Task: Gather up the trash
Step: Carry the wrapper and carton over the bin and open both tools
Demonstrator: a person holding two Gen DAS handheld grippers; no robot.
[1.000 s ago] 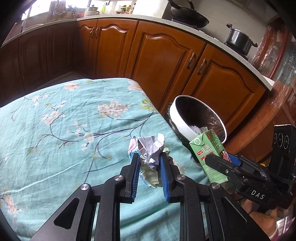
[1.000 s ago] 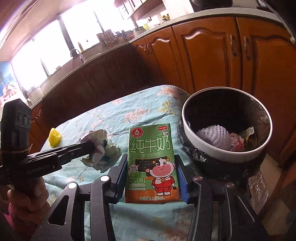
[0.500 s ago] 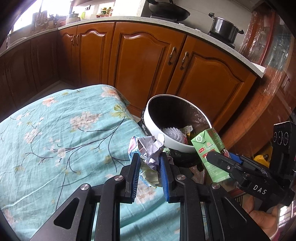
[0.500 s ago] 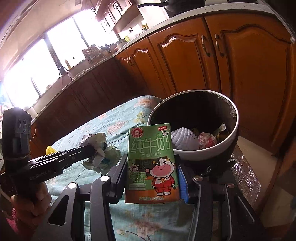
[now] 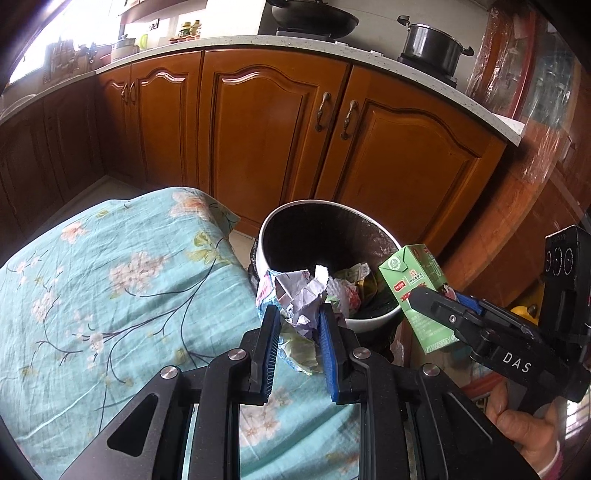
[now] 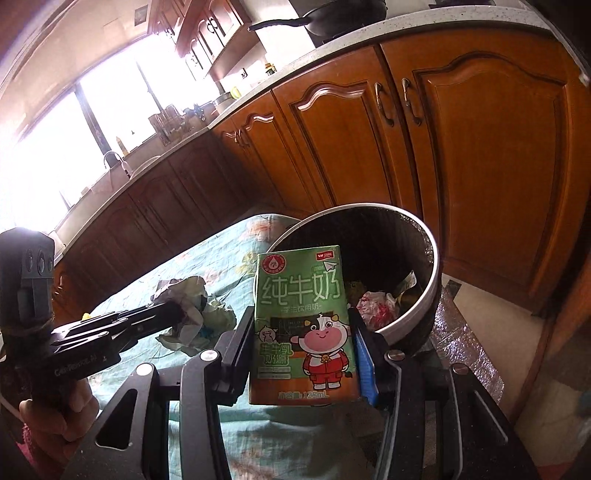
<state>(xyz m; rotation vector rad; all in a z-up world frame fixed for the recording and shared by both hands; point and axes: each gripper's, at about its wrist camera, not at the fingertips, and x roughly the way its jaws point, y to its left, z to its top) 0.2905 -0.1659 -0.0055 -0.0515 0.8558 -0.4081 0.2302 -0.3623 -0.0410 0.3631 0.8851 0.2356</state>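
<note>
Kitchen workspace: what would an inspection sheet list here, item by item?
Surface: table under a teal floral cloth.
Job's things: crumpled paper wad and green milk carton, both held up near the white-rimmed trash bin, which already has wrappers inside.
Clutter: small yellow object on the cloth, partly hidden.
Grippers: left tool shut on the wad; right tool shut on the carton.
Cables: nothing seen.
Surroundings: wooden cabinets, wok and pot on the counter, bright windows.
</note>
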